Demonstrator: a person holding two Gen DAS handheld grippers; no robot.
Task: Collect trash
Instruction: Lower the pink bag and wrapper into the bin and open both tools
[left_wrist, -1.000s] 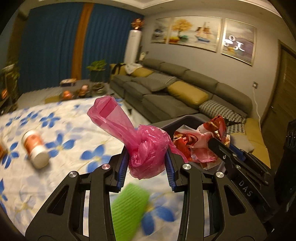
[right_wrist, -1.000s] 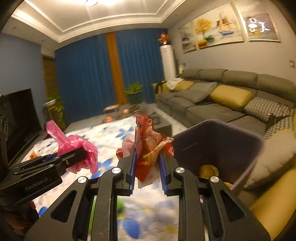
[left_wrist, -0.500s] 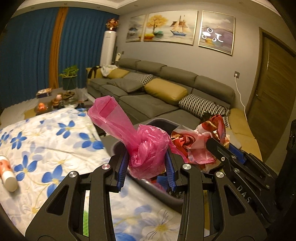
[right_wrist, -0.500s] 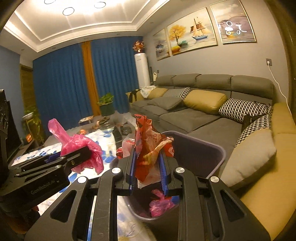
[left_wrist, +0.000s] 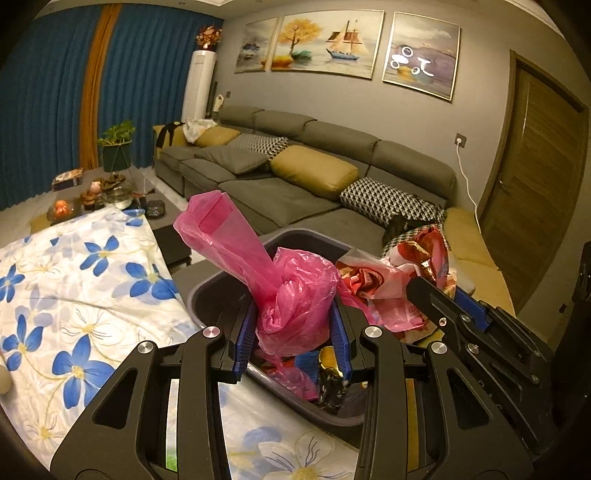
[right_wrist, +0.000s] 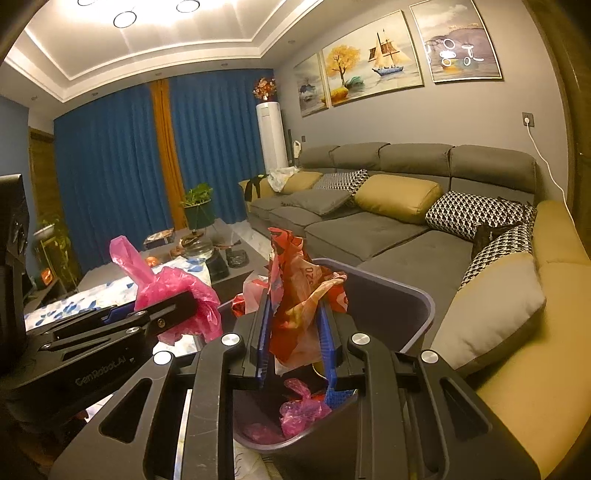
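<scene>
Two items of trash in our hands: pink plastic bag (left_wrist: 295, 295) clamped in left gripper (left_wrist: 291, 332); red wrapper (right_wrist: 299, 302) pinched in right gripper (right_wrist: 295, 343); both over, we judge, the grey bin (right_wrist: 399, 310); next, part the fingers and drop.

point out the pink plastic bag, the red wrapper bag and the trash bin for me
pink plastic bag (left_wrist: 295, 306): left wrist view, crumpled middle between the pads.
red wrapper bag (right_wrist: 295, 314): right wrist view, its body between the pads.
trash bin (right_wrist: 391, 310): right wrist view, inner far wall.
</scene>
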